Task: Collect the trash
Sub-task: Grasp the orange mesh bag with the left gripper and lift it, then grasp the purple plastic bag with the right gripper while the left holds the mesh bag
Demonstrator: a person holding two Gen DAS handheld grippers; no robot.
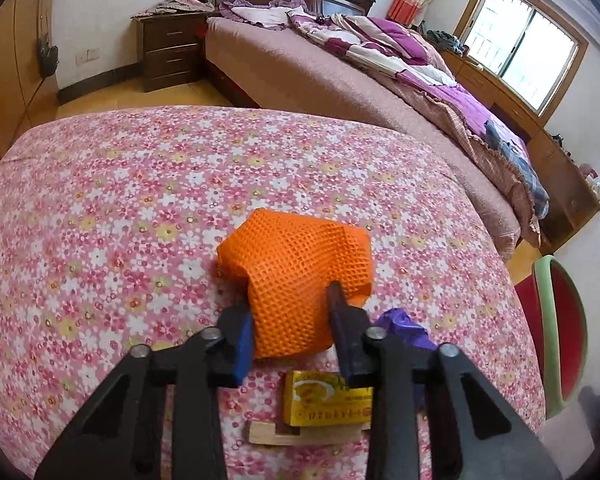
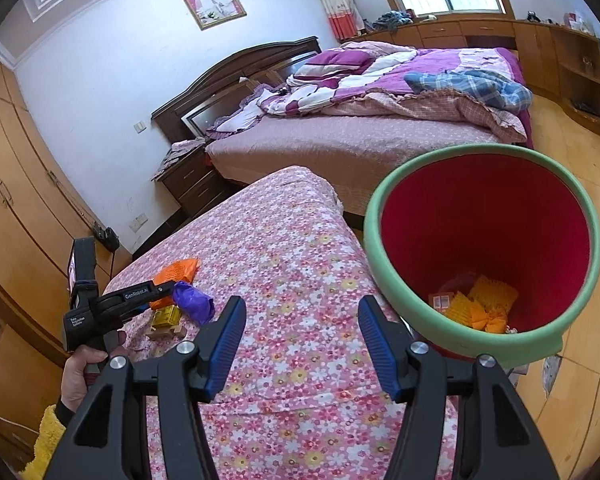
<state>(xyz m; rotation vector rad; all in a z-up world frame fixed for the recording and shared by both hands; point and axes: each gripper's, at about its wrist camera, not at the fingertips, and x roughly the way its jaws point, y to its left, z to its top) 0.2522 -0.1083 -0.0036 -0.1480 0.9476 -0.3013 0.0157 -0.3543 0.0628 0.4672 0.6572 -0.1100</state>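
Note:
My left gripper (image 1: 290, 312) is shut on a crumpled orange mesh wrapper (image 1: 296, 268), held just above the flowered table cover (image 1: 140, 208). Below it lie a yellow packet (image 1: 324, 404), a small wooden piece (image 1: 268, 436) and a purple crumpled wrapper (image 1: 404, 330). In the right wrist view the left gripper (image 2: 156, 294) is at the far left with the orange wrapper (image 2: 176, 274), purple wrapper (image 2: 194, 300) and yellow packet (image 2: 166, 316). My right gripper (image 2: 300, 320) is open and empty over the table, next to the green-rimmed red bin (image 2: 384, 280), which holds orange and yellow scraps (image 2: 480, 304).
A bed (image 2: 340, 144) with purple quilts stands beyond the table. A dark nightstand (image 1: 168, 52) is by the headboard. Wooden wardrobes (image 2: 16, 200) line the left wall. The bin (image 1: 556, 320) stands off the table's right edge on the wooden floor (image 2: 572, 160).

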